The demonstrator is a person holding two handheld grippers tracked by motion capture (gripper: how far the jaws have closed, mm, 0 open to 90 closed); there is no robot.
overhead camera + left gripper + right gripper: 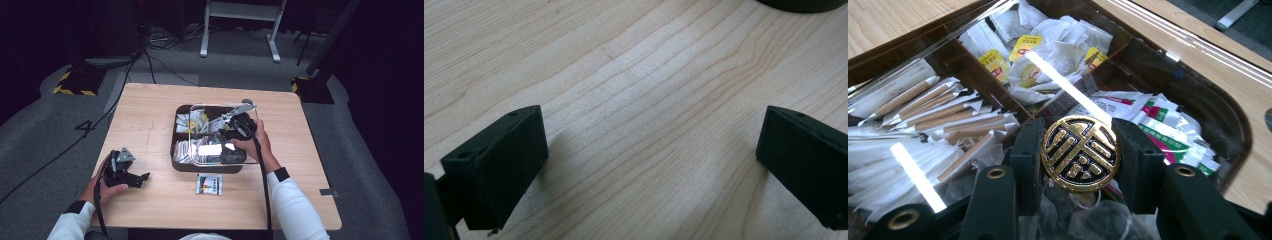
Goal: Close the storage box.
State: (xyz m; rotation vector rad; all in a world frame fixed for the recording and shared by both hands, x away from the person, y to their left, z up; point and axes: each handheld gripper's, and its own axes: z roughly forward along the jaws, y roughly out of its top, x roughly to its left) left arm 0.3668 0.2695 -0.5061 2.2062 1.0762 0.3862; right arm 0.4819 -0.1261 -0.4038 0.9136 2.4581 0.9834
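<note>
Right gripper [1080,155]: jaws were closed from both sides on the gold knob [1081,154], holding it over the box; in the high view it [220,134] sat over the middle of the tray.
Lid [200,111]: clear, rounded corners, held over the box [176,162] but shifted to the right, so the box's left edge stayed uncovered.
Box: dark brown, divided into compartments, near the table's [150,115] centre.
Contents: wrapped sticks [928,107] in one compartment, tea bags [1053,55] with yellow tags in another, green-and-pink sachets [1168,125] in a third.
Left gripper [651,165]: jaws were spread wide, nothing between them, low over bare wood; in the high view it [142,177] was at the front left, well apart from the box.
Packet [209,184]: one small one lay flat on the table just in front of the box.
</note>
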